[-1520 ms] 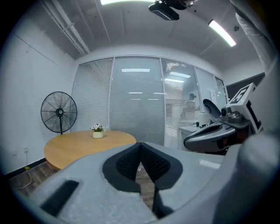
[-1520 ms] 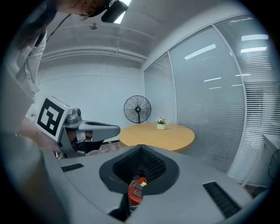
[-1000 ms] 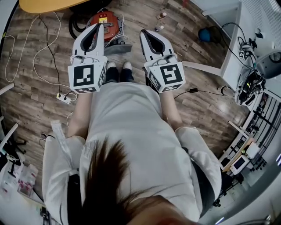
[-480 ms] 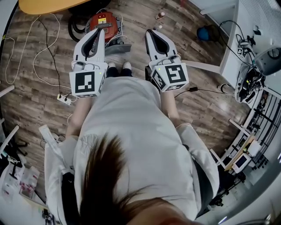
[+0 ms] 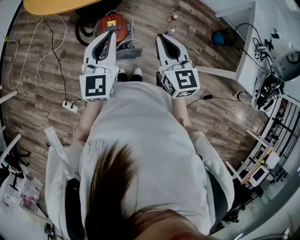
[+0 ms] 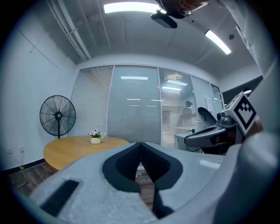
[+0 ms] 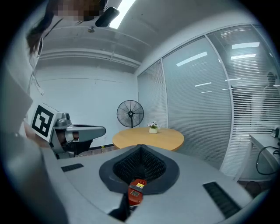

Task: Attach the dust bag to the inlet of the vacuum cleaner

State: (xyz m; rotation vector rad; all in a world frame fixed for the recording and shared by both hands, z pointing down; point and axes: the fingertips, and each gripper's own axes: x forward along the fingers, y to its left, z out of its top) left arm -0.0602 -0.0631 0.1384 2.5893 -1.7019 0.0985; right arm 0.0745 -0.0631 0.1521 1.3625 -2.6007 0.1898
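A red vacuum cleaner (image 5: pixel 112 22) sits on the wood floor ahead of the person's feet, partly hidden behind my left gripper (image 5: pixel 111 33). A grey flat piece (image 5: pixel 128 51) lies beside it; I cannot tell whether it is the dust bag. Both grippers are held side by side in the air, pointing roughly level. The left gripper (image 6: pixel 140 144) is shut with nothing in it. The right gripper (image 5: pixel 162 36) is shut and empty too. In the right gripper view the vacuum cleaner (image 7: pixel 136 192) shows through the slot below the right gripper (image 7: pixel 140 147).
A round wooden table (image 5: pixel 56 5) stands beyond the vacuum, with a small flower pot (image 6: pixel 95 139) on it and a standing fan (image 6: pixel 57 116) behind. White cables and a power strip (image 5: pixel 70 106) lie on the floor at left. A white desk (image 5: pixel 247 61) with equipment is at right.
Both grippers stay shut and almost still. In the head view the left one has drifted slightly to the right, toward the vacuum.
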